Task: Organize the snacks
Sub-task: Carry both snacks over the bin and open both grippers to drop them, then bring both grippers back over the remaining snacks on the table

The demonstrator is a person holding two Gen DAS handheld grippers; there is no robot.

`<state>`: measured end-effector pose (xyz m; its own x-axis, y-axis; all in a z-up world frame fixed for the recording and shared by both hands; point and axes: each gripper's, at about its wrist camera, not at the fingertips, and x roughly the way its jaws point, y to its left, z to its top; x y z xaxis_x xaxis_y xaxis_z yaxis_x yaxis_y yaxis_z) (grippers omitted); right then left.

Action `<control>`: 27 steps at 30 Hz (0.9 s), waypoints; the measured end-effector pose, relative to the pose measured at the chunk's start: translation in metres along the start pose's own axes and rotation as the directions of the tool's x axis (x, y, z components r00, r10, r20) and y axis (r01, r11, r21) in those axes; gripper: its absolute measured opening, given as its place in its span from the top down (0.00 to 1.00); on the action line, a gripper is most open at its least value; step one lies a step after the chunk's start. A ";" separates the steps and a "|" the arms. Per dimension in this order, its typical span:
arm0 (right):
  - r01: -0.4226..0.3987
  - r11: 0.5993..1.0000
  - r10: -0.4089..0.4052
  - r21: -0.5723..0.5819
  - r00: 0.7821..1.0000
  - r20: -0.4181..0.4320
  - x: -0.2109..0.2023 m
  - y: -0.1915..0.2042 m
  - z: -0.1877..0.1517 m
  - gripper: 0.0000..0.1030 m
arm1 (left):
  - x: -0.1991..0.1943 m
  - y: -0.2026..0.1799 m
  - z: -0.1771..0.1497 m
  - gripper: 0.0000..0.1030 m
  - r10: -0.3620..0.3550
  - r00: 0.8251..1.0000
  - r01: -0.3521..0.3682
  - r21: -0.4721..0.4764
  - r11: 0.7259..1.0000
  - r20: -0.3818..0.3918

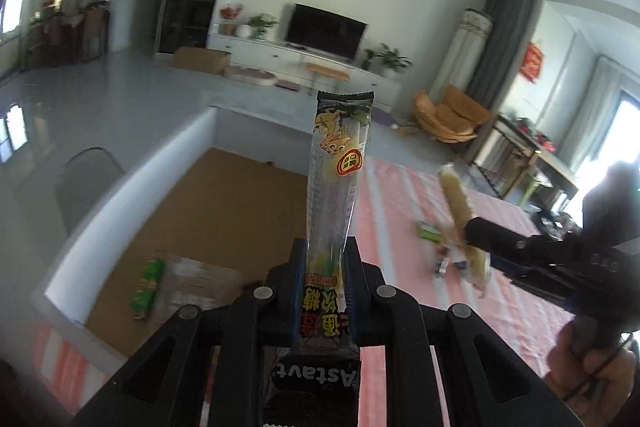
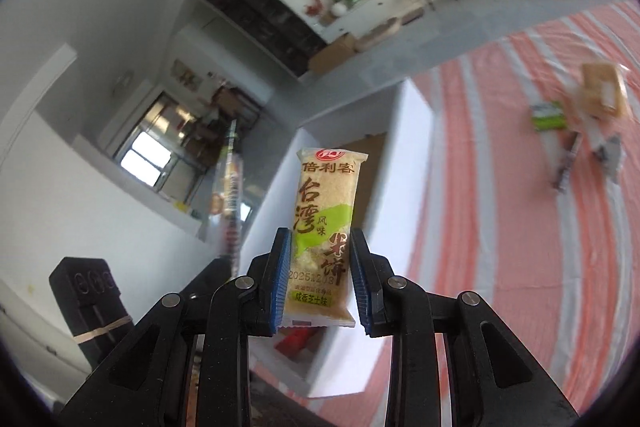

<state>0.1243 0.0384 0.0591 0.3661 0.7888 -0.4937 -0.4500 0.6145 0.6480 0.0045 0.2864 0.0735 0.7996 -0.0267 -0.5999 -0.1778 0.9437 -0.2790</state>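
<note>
A long gummy candy packet (image 1: 334, 183) stands upright, clamped by the left gripper (image 1: 325, 259) above a white box (image 1: 132, 183) with a cardboard floor. Only the left wrist view shows a green packet (image 1: 147, 285) lying inside. The right wrist view shows the right gripper (image 2: 320, 271) clamped on a rice cracker packet (image 2: 325, 235), with loose snacks (image 2: 576, 111) on the striped tabletop (image 2: 500, 227) beyond.

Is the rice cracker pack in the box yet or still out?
Out. The rice cracker pack is clamped between the right gripper fingers, held in the air near the white box.
</note>
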 end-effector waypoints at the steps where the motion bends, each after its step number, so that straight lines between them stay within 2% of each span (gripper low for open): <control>1: -0.004 1.000 0.003 -0.031 1.000 -0.017 0.014 0.011 -0.002 0.71 | 0.007 0.015 -0.003 0.82 0.067 0.998 -0.067 -0.010 0.998 -0.006; 3: 0.004 0.997 -0.007 -0.079 1.000 -0.030 0.037 0.023 -0.007 0.65 | 0.023 0.039 -0.013 0.76 0.186 0.982 -0.187 -0.025 0.982 -0.035; 4: 0.029 0.994 -0.033 -0.106 0.999 -0.035 0.046 0.025 -0.010 0.48 | 0.032 0.050 -0.020 0.63 0.238 0.969 -0.241 -0.033 0.970 -0.061; 5: 0.064 0.990 -0.069 -0.128 0.997 -0.034 0.050 0.024 -0.014 0.32 | 0.041 0.059 -0.027 0.45 0.269 0.960 -0.273 -0.048 0.961 -0.081; 7: 0.132 0.978 -0.135 -0.162 0.991 -0.003 0.043 0.014 -0.025 0.31 | 0.048 0.068 -0.038 0.30 0.284 0.954 -0.293 -0.086 0.952 -0.098; 9: 0.227 0.952 -0.226 -0.204 0.974 0.025 0.032 -0.007 -0.035 0.31 | 0.053 0.062 -0.043 0.24 0.272 0.959 -0.280 -0.103 0.955 -0.086; 10: 0.291 0.931 -0.289 -0.220 0.956 0.041 0.024 -0.020 -0.042 0.31 | 0.057 0.054 -0.044 0.21 0.261 0.962 -0.267 -0.097 0.959 -0.078; 12: 0.428 0.872 -0.422 -0.238 0.903 0.076 0.008 -0.056 -0.052 0.31 | 0.060 0.028 -0.044 0.21 0.222 0.973 -0.227 -0.070 0.971 -0.071; 14: 0.567 0.788 -0.558 -0.238 0.822 0.112 -0.008 -0.098 -0.064 0.31 | 0.064 0.004 -0.042 0.21 0.160 0.985 -0.163 -0.038 0.986 -0.068; 16: 0.695 0.685 -0.685 -0.219 0.717 0.132 -0.027 -0.141 -0.079 0.31 | 0.065 -0.026 -0.043 0.18 0.080 0.995 -0.080 0.001 0.997 -0.062; 18: 0.797 0.576 -0.790 -0.182 0.600 0.126 -0.048 -0.183 -0.091 0.31 | 0.066 -0.059 -0.050 0.13 0.006 0.997 -0.002 0.054 0.999 -0.074; 19: 0.834 0.530 -0.828 -0.156 0.548 0.116 -0.060 -0.201 -0.097 0.31 | 0.069 -0.077 -0.056 0.12 -0.029 0.996 0.036 0.086 0.996 -0.087; 20: 0.861 0.494 -0.856 -0.125 0.506 0.106 -0.073 -0.217 -0.103 0.31 | 0.074 -0.095 -0.061 0.12 -0.059 0.992 0.072 0.119 0.990 -0.110; 22: 0.892 0.448 -0.887 -0.058 0.452 0.093 -0.097 -0.239 -0.114 0.31 | 0.085 -0.127 -0.073 0.12 -0.111 0.979 0.140 0.167 0.976 -0.168; 24: 0.910 0.416 -0.906 -0.007 0.415 0.087 -0.117 -0.252 -0.120 0.31 | 0.099 -0.154 -0.087 0.12 -0.141 0.969 0.184 0.209 0.961 -0.205; 25: 0.914 0.405 -0.912 0.023 0.402 0.082 -0.125 -0.255 -0.120 0.31 | 0.109 -0.169 -0.092 0.12 -0.139 0.965 0.191 0.232 0.954 -0.220; 26: 0.912 0.406 -0.913 0.062 0.401 0.075 -0.131 -0.260 -0.119 0.31 | 0.118 -0.179 -0.099 0.12 -0.135 0.962 0.195 0.252 0.948 -0.235; 27: 0.904 0.416 -0.909 0.096 0.410 0.075 -0.137 -0.263 -0.118 0.31 | 0.129 -0.190 -0.105 0.12 -0.129 0.959 0.198 0.270 0.942 -0.252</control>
<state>0.0967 -0.2291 -0.1121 0.6204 -0.2361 -0.7479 0.2218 0.9675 -0.1215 0.0809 0.0688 -0.0297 0.6456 -0.2304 -0.7281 0.1452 0.9730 -0.1792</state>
